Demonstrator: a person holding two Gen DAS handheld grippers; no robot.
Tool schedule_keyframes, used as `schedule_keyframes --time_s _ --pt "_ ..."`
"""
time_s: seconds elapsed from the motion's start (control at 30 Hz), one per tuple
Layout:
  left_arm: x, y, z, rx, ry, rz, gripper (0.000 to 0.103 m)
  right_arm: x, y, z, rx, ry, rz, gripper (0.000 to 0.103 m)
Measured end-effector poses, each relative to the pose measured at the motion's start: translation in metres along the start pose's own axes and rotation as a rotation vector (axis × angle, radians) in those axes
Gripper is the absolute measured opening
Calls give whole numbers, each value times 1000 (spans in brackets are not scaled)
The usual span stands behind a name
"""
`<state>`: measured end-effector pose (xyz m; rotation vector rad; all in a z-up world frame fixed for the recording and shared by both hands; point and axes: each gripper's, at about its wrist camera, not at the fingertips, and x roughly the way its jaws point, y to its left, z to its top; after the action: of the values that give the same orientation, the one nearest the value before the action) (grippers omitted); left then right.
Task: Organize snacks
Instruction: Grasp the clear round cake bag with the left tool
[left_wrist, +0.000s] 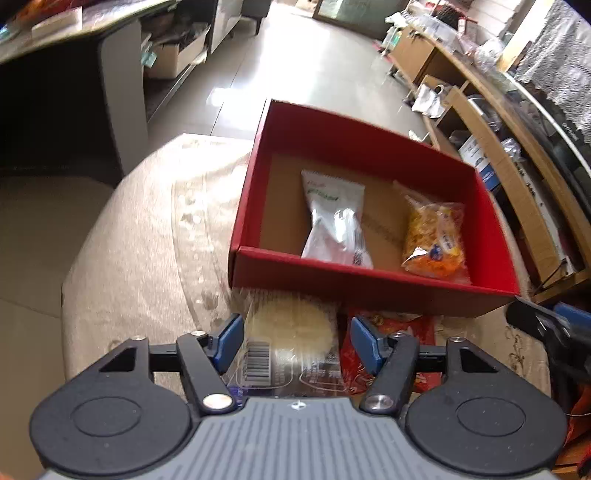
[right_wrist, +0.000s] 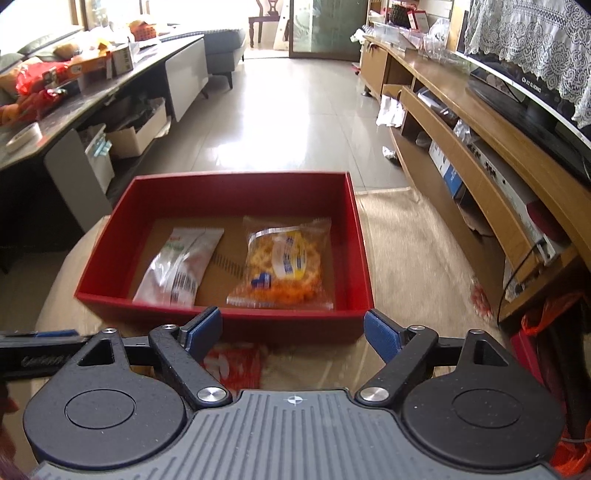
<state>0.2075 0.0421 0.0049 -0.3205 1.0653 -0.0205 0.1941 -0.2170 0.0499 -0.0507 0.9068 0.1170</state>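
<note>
The left tool (left_wrist: 295, 341) stands partly open, its blue pads (left_wrist: 229, 341) spread on either side of a clear packet (left_wrist: 291, 332) with a pale round cake and a barcode; the pads sit just off the wrapper's edges and I cannot see them pressing on it, so it looks loose on the bench rather than gripped. Beside that packet, under the right pad, lies a red wrapper (left_wrist: 391, 332). The right tool (right_wrist: 293, 330) is wider open and holds nothing; between its pads I see only the near wall of the red box (right_wrist: 229, 317) and, closer in, a blurred red packet (right_wrist: 232, 363) on the cloth. Both tools tilt steeply downward from the near side of the bench, side by side, and each shows at the edge of the other's view: the right one as a dark shape at the right of the left camera, the left one as a black bar at the left of the right camera. The box sits open on a beige patterned cloth (left_wrist: 147, 240) over the bench. Inside it, on the brown cardboard floor, a white pouch (right_wrist: 181, 264) lies to the left and an orange snack bag (right_wrist: 284, 262) to the right, apart from each other. Beyond is a glossy tiled floor (right_wrist: 295, 122), a cluttered dark desk (right_wrist: 92, 99) at left, and a long wooden TV unit (right_wrist: 461, 147) at right with a lace-draped screen on top.
</note>
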Motion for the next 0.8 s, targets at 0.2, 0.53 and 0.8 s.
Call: schedule_keyframes --time_s 0.2,0.53,0.8 --pt "12 -5 2 -1 15 10 69 -3 -13 -19 34 47 2 90" --pt "49 -11 -7 -11 108 74 71 10 -30 -56 66 159 -41 91" --pt "33 -4 -25 38 112 72 55 20 -33 -73 65 219 -62 91"
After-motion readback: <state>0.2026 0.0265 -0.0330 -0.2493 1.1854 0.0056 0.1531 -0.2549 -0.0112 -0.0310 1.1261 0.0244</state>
